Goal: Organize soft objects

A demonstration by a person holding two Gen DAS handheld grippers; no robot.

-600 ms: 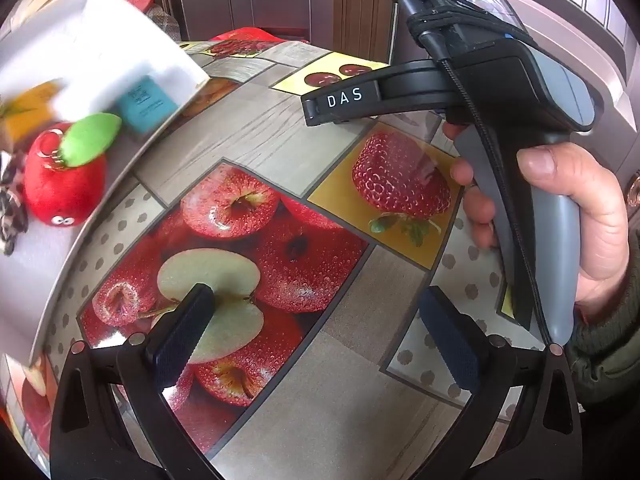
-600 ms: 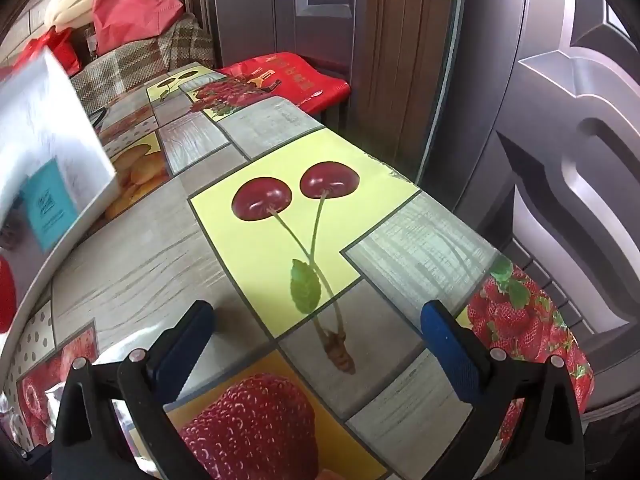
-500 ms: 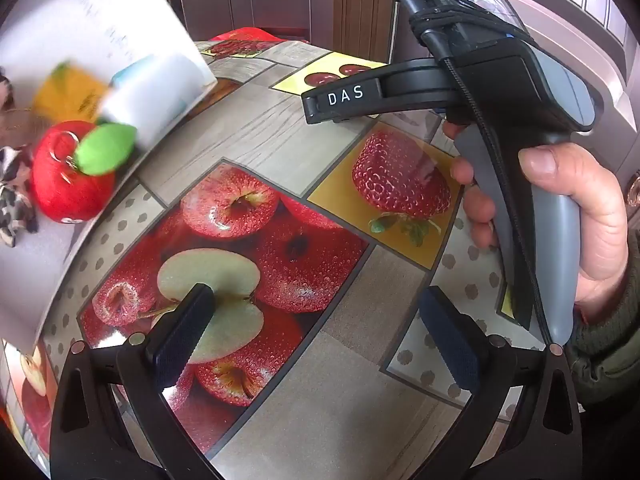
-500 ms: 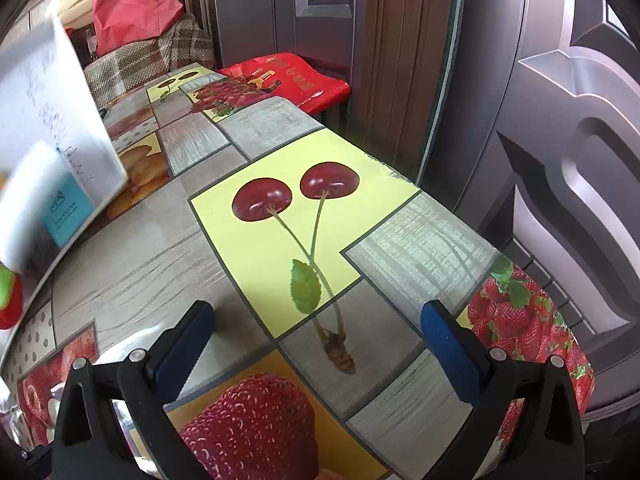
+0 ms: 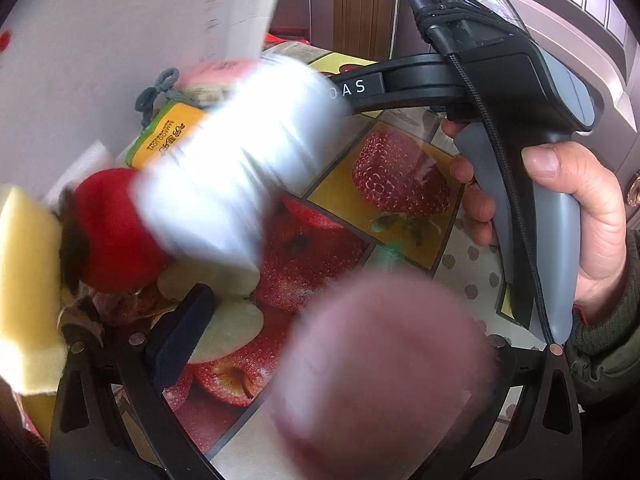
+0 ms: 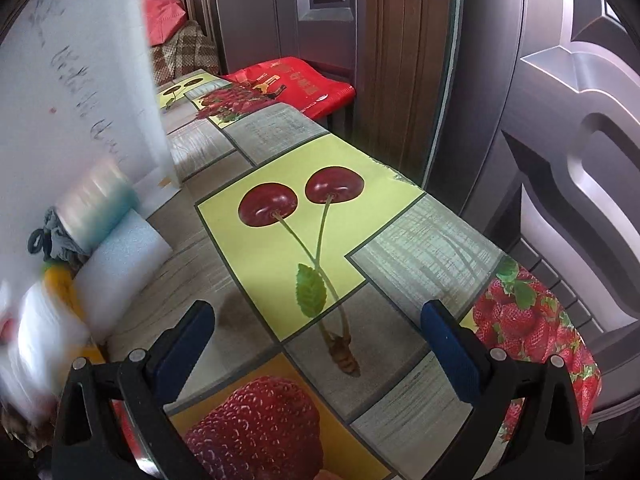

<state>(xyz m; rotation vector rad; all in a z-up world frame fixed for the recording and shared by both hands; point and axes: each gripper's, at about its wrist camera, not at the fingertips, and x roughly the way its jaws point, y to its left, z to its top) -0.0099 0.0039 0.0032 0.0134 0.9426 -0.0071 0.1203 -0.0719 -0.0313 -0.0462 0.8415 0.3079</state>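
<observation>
Soft objects (image 5: pixel 240 168) blurred, beside white box (image 5: pixel 120 32); contents unclear; hand-held grippers agape

A fruit-print tablecloth (image 6: pixel 280 248) fills the centre — dark panelled doors (image 6: pixel 568 160) rise behind, daylit at upper right.

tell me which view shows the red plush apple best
The left wrist view. The red plush apple fills a good patch at left, partly covered by a blurred white object. The right wrist view catches at most a red sliver at its far left edge, too blurred to identify.
</observation>
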